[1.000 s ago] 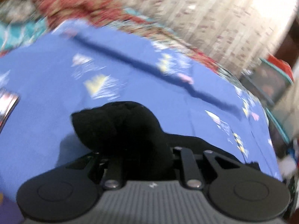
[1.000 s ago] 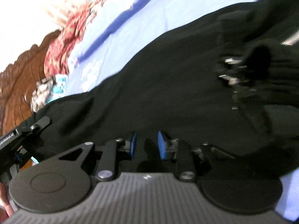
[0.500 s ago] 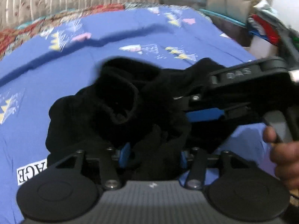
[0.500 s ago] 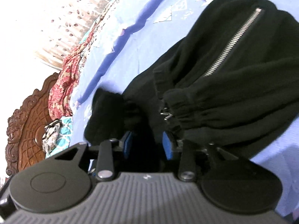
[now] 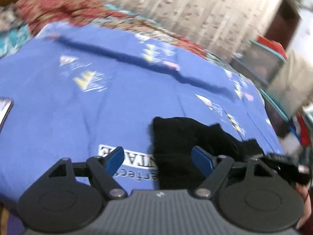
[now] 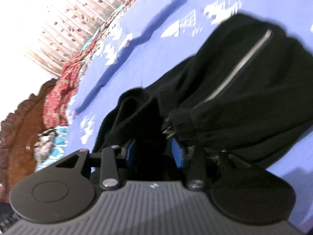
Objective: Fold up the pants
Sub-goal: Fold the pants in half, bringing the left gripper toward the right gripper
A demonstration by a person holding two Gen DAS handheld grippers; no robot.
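The black pants (image 6: 244, 90) lie bunched on the blue bedsheet (image 6: 148, 19), with a silver zipper (image 6: 240, 66) showing on top. My right gripper (image 6: 154, 152) has black cloth between its blue pads and holds it at the pile's near edge. In the left wrist view my left gripper (image 5: 158, 159) is open and empty, its blue pads wide apart. The black pants (image 5: 185, 137) lie just ahead and to the right of it. The other gripper's black body (image 5: 287, 164) shows at the right edge.
The blue bedsheet (image 5: 78, 101) has a white label with printed letters (image 5: 137, 160) under my left gripper. A red patterned blanket (image 5: 64, 7) and curtains (image 5: 205, 9) lie beyond. A carved wooden headboard (image 6: 21, 117) stands at the left. Shelves with clutter (image 5: 270, 58) stand right.
My left gripper has opened and let go of the black cloth, then swung away from the pile. My right gripper stays closed on the pants.
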